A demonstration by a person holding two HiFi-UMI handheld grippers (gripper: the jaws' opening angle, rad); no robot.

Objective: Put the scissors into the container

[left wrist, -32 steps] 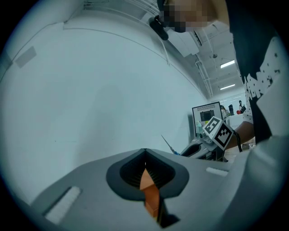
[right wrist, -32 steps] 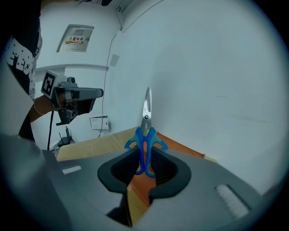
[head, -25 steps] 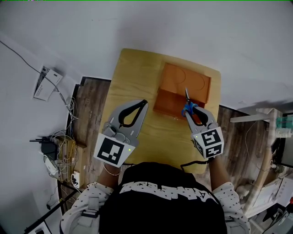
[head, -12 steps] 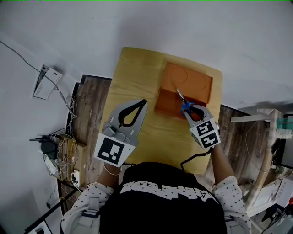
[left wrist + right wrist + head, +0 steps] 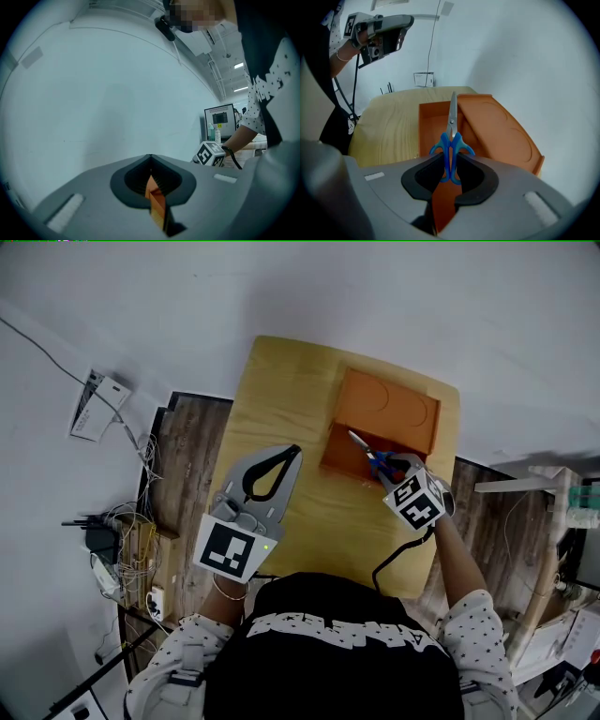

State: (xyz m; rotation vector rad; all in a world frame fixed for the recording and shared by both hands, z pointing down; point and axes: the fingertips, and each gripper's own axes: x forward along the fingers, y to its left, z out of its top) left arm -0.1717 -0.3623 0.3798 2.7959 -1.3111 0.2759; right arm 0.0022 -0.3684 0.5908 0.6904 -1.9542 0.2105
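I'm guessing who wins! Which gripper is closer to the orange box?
Right. The right gripper, holding the scissors, is at the orange box's near edge, blades pointing over its open part. The left gripper hangs over the table, off to the box's left.

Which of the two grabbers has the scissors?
The right gripper: its jaws pinch the blue scissors over the orange container. The left gripper is shut on nothing.

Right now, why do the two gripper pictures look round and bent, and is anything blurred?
Left gripper view: wide-angle lens, dark corners, wall lines curved; the mosaic patch at top was added afterwards. Right gripper view: same bulge, yet the scissors and orange container look sharp. Head view: even light, soft shadows, no glare.
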